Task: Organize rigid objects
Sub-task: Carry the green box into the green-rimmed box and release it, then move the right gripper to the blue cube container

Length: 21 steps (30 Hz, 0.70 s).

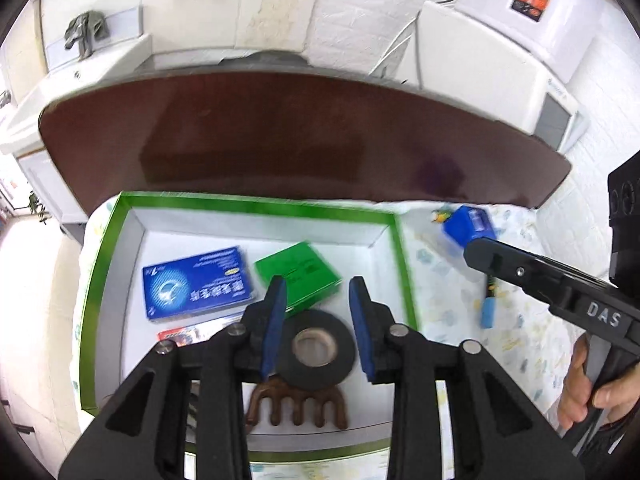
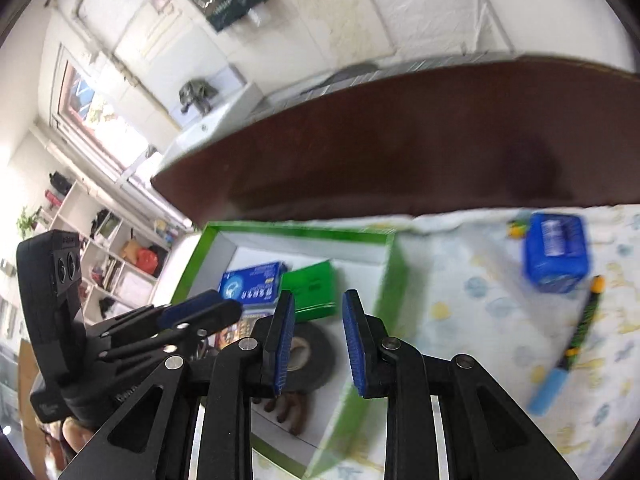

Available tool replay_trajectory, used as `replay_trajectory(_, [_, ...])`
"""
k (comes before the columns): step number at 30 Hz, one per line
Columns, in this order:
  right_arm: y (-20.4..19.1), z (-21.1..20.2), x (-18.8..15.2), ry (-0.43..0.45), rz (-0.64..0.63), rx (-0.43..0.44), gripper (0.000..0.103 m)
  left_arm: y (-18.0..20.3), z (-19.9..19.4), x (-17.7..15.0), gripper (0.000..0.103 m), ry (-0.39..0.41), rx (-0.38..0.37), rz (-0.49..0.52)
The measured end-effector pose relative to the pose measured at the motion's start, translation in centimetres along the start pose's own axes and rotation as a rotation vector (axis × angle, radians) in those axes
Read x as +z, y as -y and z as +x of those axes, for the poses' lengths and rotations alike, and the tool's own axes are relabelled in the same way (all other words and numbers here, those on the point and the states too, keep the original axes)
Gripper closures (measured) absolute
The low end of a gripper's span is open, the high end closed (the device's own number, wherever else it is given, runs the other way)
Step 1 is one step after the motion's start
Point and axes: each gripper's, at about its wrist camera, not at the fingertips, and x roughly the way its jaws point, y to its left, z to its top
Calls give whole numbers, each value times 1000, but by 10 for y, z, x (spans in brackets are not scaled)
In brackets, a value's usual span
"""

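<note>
Hovering over tape roll [image 1: 316, 346] (untouched)

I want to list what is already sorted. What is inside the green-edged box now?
Inside the green-edged box lie a blue flat pack, a green pack, a black tape roll and a brown comb-like piece. A red-printed item is mostly covered by the left gripper.

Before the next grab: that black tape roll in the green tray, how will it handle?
The black tape roll lies flat on its side in the green tray, so it probably won't roll unless stood on edge. It looks stiff; the thick winding should resist the pads. It rests partly on the brown comb, so it may rock when pushed.
</note>
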Motion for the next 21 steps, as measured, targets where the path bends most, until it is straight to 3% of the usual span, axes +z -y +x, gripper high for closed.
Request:
replay_trajectory(5, [54,-44,-5,69,79,-73,77,47,0,5,70,6,-51,72])
replay_trajectory(12, [137,-74,-33,76,243,-117,77,109,45,4,69,-84,-84,119])
replay_trajectory(16, [172,-75,-34,86,321,-91,77,136,78,15,70,-122,-84,84])
replay_trajectory(21, [200,-58,-11,77,356,-46,77,154,119,36,74,-186,-86,10])
